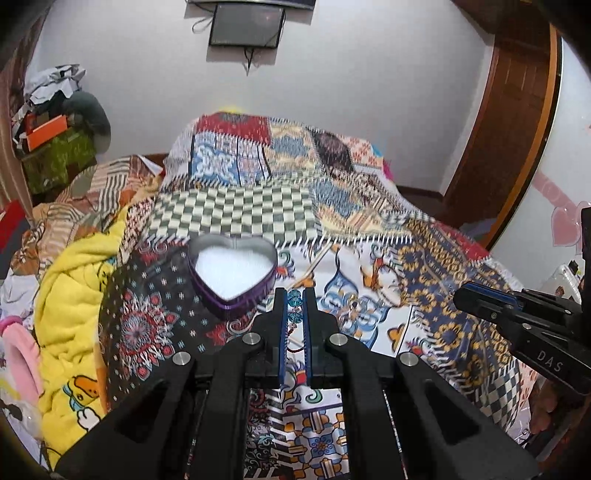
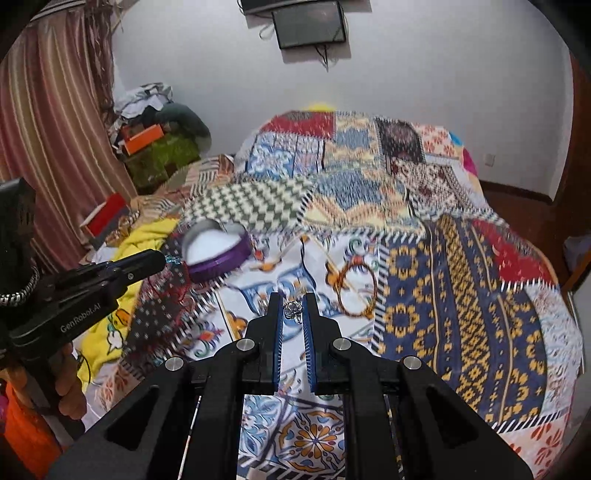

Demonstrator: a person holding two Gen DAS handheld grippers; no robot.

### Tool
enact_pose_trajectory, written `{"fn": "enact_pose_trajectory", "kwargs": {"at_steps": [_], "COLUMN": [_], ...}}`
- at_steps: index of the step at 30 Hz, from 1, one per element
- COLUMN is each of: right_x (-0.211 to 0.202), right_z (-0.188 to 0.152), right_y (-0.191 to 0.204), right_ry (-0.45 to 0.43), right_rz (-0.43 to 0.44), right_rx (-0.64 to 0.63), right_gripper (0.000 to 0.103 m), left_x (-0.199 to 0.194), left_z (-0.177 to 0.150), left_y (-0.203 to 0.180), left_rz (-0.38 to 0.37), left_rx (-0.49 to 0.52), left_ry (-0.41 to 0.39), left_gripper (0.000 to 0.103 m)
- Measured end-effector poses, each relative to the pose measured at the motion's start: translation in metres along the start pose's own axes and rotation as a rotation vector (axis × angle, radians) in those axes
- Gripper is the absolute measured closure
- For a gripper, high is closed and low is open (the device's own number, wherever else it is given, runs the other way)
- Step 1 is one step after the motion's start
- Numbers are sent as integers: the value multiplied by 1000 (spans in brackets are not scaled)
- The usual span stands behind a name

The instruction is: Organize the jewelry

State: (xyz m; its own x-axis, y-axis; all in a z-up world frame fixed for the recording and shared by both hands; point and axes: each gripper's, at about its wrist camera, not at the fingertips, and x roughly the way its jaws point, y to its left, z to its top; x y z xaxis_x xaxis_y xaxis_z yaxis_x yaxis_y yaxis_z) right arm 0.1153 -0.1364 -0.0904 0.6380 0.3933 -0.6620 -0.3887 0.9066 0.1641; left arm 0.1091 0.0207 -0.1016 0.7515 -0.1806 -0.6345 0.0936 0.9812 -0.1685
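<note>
A purple heart-shaped tin with white padding inside lies open on the patchwork bedspread; it also shows in the right wrist view. My left gripper is shut on a blue beaded piece of jewelry with a red cord, just right of and in front of the tin. It shows in the right wrist view next to the tin. My right gripper is shut on a small silver ring, held above the bedspread. It shows at the right of the left wrist view.
A yellow blanket lies bunched to the left of the tin. Boxes and clothes are piled at the far left by a striped curtain. A wooden door stands at the right. A dark screen hangs on the wall.
</note>
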Motion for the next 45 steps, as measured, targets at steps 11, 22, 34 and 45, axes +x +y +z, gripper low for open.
{"fn": "enact_pose_trajectory", "kwargs": {"at_steps": [11,22,34,45], "right_x": [-5,10,56,112], "right_z": [30,56,73,68], "right_y": [21,42,61,67], "right_ry": [-74,-101,-40,78], "right_rz": [18,59,117,143], "right_rx": [-48,-78,-113,-136], "right_gripper": [94,94,94,94], "left_x": [-21,-17,25,70], "left_z": [25,45,51,47], "left_y": [13,40,64,73], "left_rz": [19,50,47,35], "left_rx": [-9,-53,-85,-82], "left_ry": [-106,-151,-102,-25], "left_gripper": [97,97,97,97]}}
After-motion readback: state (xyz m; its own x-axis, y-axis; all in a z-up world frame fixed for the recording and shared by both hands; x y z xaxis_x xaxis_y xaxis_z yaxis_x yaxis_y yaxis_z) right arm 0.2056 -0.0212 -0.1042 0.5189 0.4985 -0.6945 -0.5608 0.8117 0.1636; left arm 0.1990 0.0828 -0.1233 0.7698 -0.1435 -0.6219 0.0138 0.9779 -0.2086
